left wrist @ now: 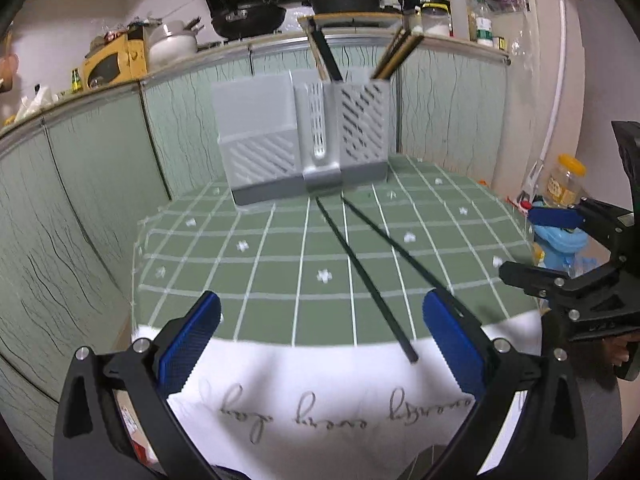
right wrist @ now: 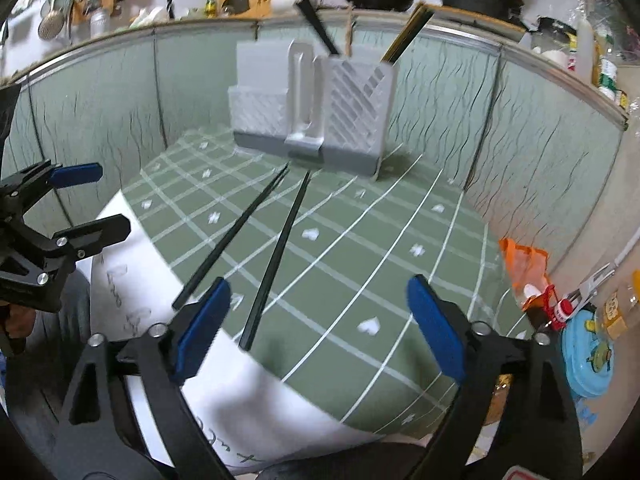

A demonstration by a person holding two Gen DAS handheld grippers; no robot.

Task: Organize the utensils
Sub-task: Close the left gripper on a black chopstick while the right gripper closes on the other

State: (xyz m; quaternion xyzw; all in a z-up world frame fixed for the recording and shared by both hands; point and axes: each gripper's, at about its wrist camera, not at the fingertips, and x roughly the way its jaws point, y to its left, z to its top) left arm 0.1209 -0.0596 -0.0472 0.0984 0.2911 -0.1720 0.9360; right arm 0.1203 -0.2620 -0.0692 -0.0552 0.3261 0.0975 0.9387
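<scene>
**Desk:** Left wrist view — what's at risk?

**Photographer:** Two black chopsticks [left wrist: 360, 268] lie loose on the green checked tablecloth [left wrist: 260, 272], between the grey utensil holder [left wrist: 304, 140] at 12 o'clock and the table's near edge. Both the left gripper [left wrist: 320, 344] and the right gripper [right wrist: 320, 320] hang wide open, holding nothing. A thin stick could roll or slip under a pinch, and the butt ends jut over the white border at 5 o'clock, so a nudge might tip one off.

**Desk:** Which way do they run?

**Photographer:** Lengthwise from 5 toward 12, tips nearly touching the holder's base, splaying apart toward the camera. More chopsticks [left wrist: 394, 54] already stand in the holder.
</scene>
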